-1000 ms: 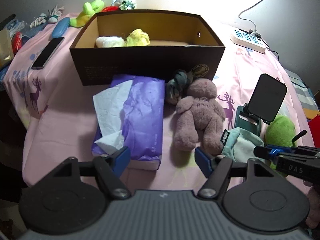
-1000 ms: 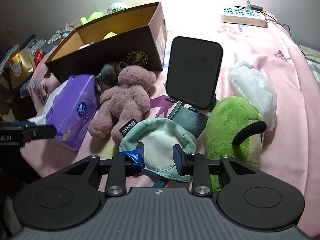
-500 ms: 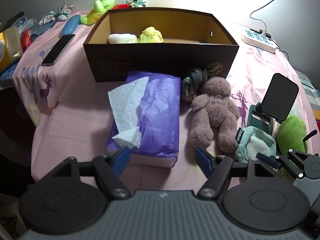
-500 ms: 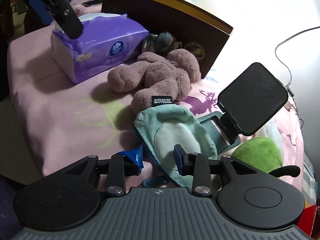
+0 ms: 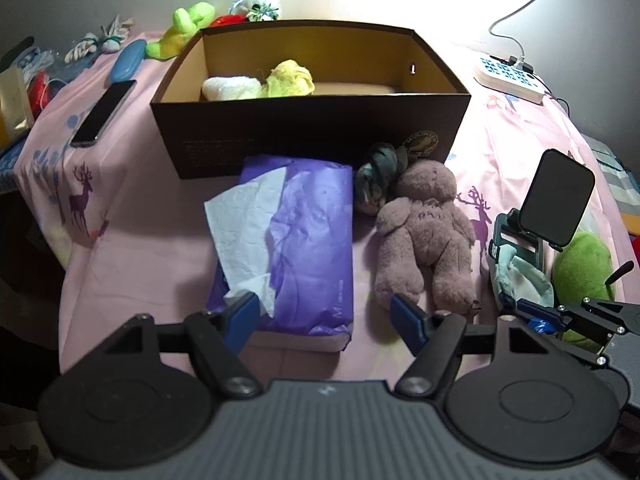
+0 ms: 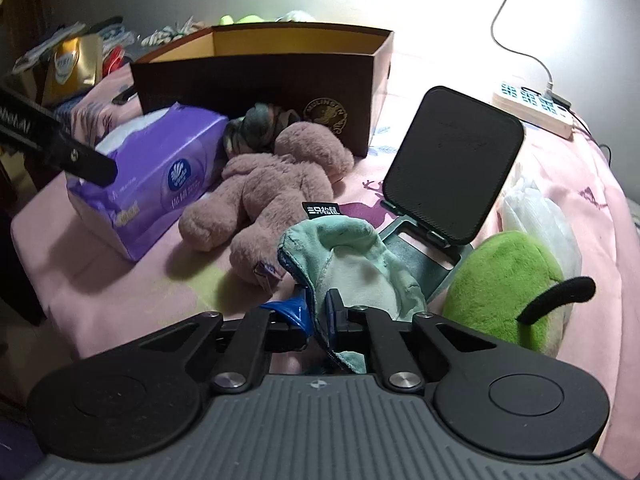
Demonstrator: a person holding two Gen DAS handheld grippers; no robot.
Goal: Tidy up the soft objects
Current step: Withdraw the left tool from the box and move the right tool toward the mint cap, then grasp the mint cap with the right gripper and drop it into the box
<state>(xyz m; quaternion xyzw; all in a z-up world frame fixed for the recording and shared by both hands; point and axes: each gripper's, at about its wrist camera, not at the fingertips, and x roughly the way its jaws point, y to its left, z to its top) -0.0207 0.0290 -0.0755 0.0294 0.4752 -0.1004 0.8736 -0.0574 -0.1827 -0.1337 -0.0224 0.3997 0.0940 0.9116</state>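
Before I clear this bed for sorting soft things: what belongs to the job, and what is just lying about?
Job: brown box, pink teddy, teal pouch pinched by the right gripper, green plush.
Lying about: tissue pack, phone, power strip, black stand.

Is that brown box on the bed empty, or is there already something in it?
Not empty. The open-topped brown box already holds a white soft thing and a yellow one; the rest of its floor looks bare.

A pink bed (image 5: 152,240) holds a brown box (image 5: 312,132) at top, purple tissues (image 5: 308,248) in the middle, and a teddy (image 5: 424,236) right.
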